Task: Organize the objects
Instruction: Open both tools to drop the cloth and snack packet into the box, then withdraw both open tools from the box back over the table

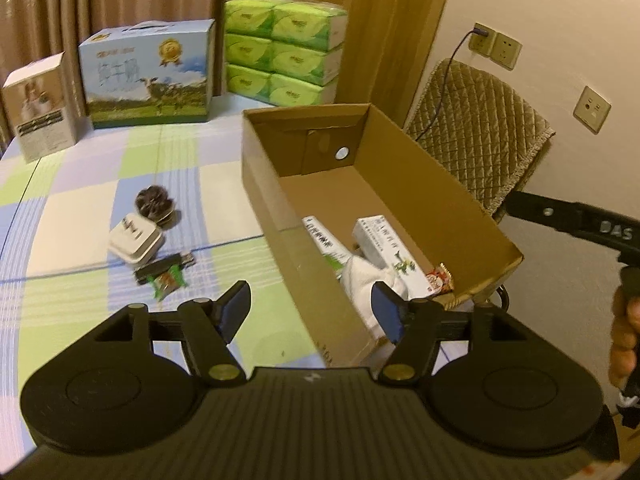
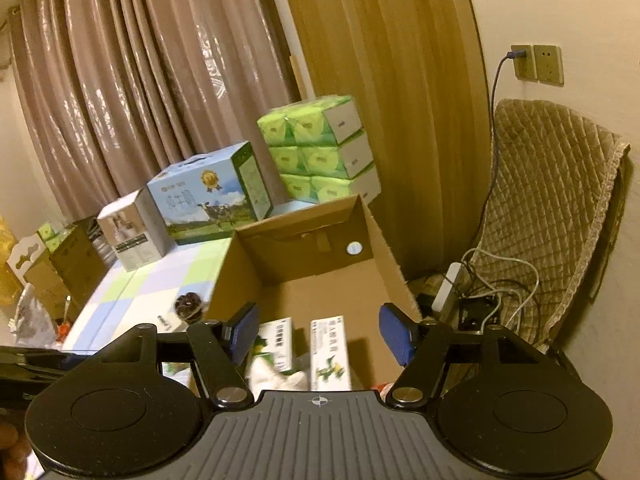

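Observation:
An open cardboard box (image 1: 424, 160) stands on the checked tablecloth (image 1: 80, 208). Inside it lie two white and green cartons (image 1: 384, 248), a white cloth (image 1: 368, 280) and a red snack packet (image 1: 440, 280). On the cloth left of the box lie a dark round object (image 1: 154, 202), a white charger plug (image 1: 136, 242), a black stick (image 1: 164, 268) and a green-wrapped candy (image 1: 168, 282). My left gripper (image 1: 310, 312) is open and empty, over the box's near left wall. My right gripper (image 2: 320, 332) is open and empty above the box (image 2: 376, 240), over the cartons (image 2: 328, 352).
At the table's far edge stand a blue milk carton case (image 1: 148, 76), a small white box (image 1: 38, 108) and a stack of green tissue packs (image 1: 284, 48). A chair with a quilted cover (image 1: 476, 128) is right of the box, with cables and a power strip (image 2: 448, 288) below.

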A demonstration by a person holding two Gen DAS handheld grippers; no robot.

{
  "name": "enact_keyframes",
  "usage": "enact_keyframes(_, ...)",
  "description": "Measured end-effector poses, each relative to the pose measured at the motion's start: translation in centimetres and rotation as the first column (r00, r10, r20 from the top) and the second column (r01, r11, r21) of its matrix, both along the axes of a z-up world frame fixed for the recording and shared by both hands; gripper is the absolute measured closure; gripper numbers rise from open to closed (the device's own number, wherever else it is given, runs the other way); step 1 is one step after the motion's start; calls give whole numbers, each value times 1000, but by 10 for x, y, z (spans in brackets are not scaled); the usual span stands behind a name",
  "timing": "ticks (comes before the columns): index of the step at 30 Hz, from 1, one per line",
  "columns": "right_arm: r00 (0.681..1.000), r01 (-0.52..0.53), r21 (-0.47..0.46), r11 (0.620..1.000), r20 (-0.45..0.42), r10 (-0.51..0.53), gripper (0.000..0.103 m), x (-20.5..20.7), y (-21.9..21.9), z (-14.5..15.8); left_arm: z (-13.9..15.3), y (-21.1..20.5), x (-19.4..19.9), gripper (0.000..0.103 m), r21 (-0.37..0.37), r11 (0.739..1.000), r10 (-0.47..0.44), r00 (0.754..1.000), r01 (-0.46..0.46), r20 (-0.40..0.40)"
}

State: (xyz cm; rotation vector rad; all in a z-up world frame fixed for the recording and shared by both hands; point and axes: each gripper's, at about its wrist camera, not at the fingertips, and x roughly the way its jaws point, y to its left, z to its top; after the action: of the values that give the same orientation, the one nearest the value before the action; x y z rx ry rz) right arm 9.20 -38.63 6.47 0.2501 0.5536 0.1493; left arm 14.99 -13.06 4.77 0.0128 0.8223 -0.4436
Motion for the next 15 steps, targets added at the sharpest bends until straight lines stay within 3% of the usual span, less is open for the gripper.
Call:
enact_keyframes(5,999,-34,12,999,17,33,24,-26,26,10,5,21,-19,29,3,999,33,999,-33,14)
enact_keyframes(9,997,-75,5,997,13,75,10,-41,53,8,8,47,-34,26,8,996,85,996,-85,16)
enact_keyframes(15,991,-133,17,991,-11,133,2,-56,90,-6,13,90,-55,15,42,985,166,985,-168,37)
